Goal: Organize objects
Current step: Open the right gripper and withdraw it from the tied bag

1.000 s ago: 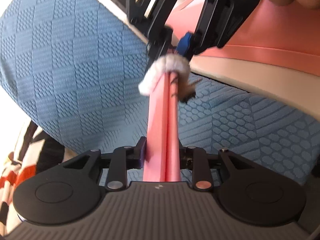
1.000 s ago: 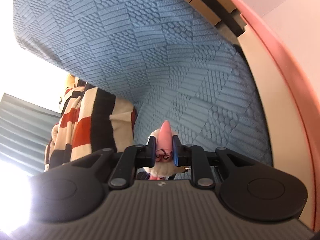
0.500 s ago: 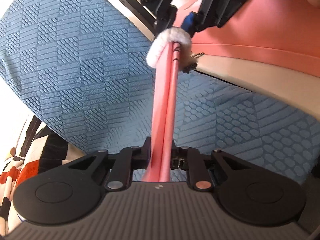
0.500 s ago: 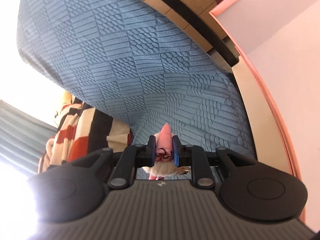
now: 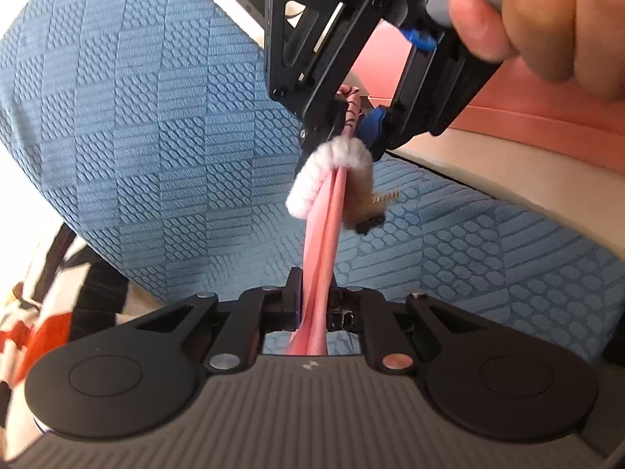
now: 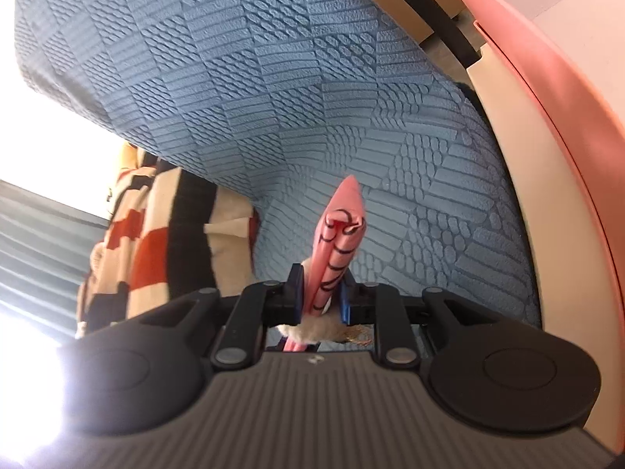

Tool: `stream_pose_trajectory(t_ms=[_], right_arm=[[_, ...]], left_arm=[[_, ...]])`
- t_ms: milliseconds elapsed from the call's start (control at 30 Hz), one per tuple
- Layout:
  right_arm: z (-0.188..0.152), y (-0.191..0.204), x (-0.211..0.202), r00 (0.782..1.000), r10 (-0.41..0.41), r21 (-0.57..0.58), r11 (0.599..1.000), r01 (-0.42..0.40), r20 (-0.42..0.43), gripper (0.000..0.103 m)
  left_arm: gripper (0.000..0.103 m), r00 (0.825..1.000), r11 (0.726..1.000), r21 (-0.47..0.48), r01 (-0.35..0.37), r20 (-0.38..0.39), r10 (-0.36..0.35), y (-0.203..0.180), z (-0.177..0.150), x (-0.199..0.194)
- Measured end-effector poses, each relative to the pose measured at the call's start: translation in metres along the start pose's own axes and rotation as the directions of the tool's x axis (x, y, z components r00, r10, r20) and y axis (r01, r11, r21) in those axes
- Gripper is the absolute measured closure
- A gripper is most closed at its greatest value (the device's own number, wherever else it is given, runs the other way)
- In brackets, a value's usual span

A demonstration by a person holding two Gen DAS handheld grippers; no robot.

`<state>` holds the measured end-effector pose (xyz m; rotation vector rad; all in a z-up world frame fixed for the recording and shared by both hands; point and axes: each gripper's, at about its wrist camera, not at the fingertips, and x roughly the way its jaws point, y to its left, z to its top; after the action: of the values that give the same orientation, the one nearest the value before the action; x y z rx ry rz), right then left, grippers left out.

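Note:
A pink folded cloth item (image 5: pixel 326 226) with a white fluffy band (image 5: pixel 330 170) and a small brown trinket (image 5: pixel 363 203) stretches between both grippers above a blue textured cushion (image 5: pixel 136 125). My left gripper (image 5: pixel 314 297) is shut on its lower end. My right gripper (image 5: pixel 357 123) is shut on its upper end, just above the fluffy band. In the right wrist view the pink tip with black line drawings (image 6: pixel 341 234) sticks out past my right gripper (image 6: pixel 320 295), and the fluffy band (image 6: pixel 312 330) sits just below the fingers.
A pink and cream curved frame (image 6: pixel 547 148) runs along the right of the cushion (image 6: pixel 273 78). A striped orange, black and cream cloth (image 6: pixel 156 242) lies at the left; it also shows in the left wrist view (image 5: pixel 35 312). A hand (image 5: pixel 547 11) holds the right gripper.
The right gripper slid down nearer the left gripper, so the stretched pink span is shorter. More of the pink tip now sticks out past the right fingers.

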<state>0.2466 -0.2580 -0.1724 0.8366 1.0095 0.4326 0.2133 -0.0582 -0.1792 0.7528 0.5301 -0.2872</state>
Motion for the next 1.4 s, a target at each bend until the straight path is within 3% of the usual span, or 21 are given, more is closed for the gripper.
stream_pose_trajectory(t_ms=[233,433,567,767,900,967,1233,1400], right_arm=[[-0.001,0.015,-0.002,0.999,-0.015,-0.044,0.999,0.016,0.041,0.062],[-0.010,0.022,-0.005,1.000,0.023,-0.056,0.998,-0.022,0.012,0.063],[-0.015,0.022,0.003,1.000,-0.013,-0.035,0.999,0.012,-0.018,0.064],[-0.020,0.031,0.008,0.999,-0.027,-0.046,0.999,0.026,-0.028,0.067],[-0.022,0.036,0.010,0.999,0.018,-0.057,0.998,-0.021,-0.051,0.068],[-0.023,0.038,0.014,0.998,-0.010,-0.080,0.997,0.005,-0.063,0.069],[-0.023,0.024,0.037,0.989,-0.103,-0.049,0.994,0.098,-0.109,0.074],[-0.027,0.020,0.043,0.984,-0.133,-0.054,0.990,0.127,-0.117,0.075]], left_arm=[[0.091,0.991,0.973,-0.206,0.107,-0.062,-0.122,0.022,0.002,0.010],[0.091,0.977,0.929,-0.340,0.143,-0.100,-0.187,0.038,-0.001,0.020],[0.091,0.969,0.906,-0.396,0.150,-0.125,-0.215,0.043,-0.007,0.022],[0.091,0.959,0.878,-0.454,0.150,-0.149,-0.241,0.050,-0.011,0.026],[0.090,0.954,0.860,-0.485,0.156,-0.152,-0.258,0.055,-0.014,0.028],[0.090,0.951,0.850,-0.498,0.172,-0.143,-0.276,0.056,-0.014,0.028],[0.090,0.947,0.861,-0.470,0.191,-0.142,-0.288,0.047,-0.009,0.025],[0.090,0.942,0.852,-0.482,0.204,-0.140,-0.305,0.048,-0.010,0.024]])
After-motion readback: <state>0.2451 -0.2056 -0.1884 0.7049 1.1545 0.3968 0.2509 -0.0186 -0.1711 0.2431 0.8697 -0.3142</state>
